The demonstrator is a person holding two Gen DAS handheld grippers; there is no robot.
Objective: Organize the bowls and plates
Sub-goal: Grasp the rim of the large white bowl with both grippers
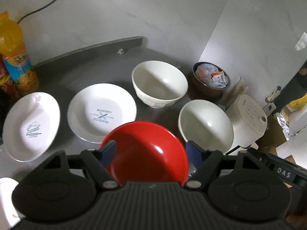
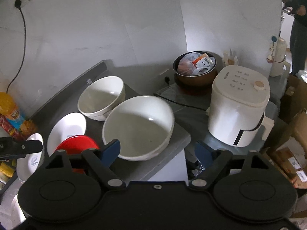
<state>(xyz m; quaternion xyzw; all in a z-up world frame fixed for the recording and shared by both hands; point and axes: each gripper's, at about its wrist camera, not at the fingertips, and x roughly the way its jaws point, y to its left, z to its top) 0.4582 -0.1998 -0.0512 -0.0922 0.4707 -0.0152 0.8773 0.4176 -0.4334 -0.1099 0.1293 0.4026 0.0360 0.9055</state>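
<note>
A red bowl (image 1: 147, 153) rests on the grey counter (image 1: 92, 67), right below my left gripper (image 1: 151, 147), which is open with a blue finger on each side of it. Two white printed plates lie to its left, one far left (image 1: 31, 126) and one in the middle (image 1: 102, 113). A white bowl (image 1: 159, 84) stands at the back and another (image 1: 206, 123) near the counter's right edge. My right gripper (image 2: 157, 149) is open over the near rim of that nearer white bowl (image 2: 138, 126) and holds nothing. The red bowl (image 2: 76, 143) shows at the right wrist view's lower left.
An orange juice bottle (image 1: 15, 57) stands at the counter's left end. Right of the counter are a white rice cooker (image 2: 238, 111) and a brown pot (image 2: 195, 71) full of packets. Cardboard boxes (image 2: 293, 134) fill the far right, where a person (image 2: 299, 19) stands.
</note>
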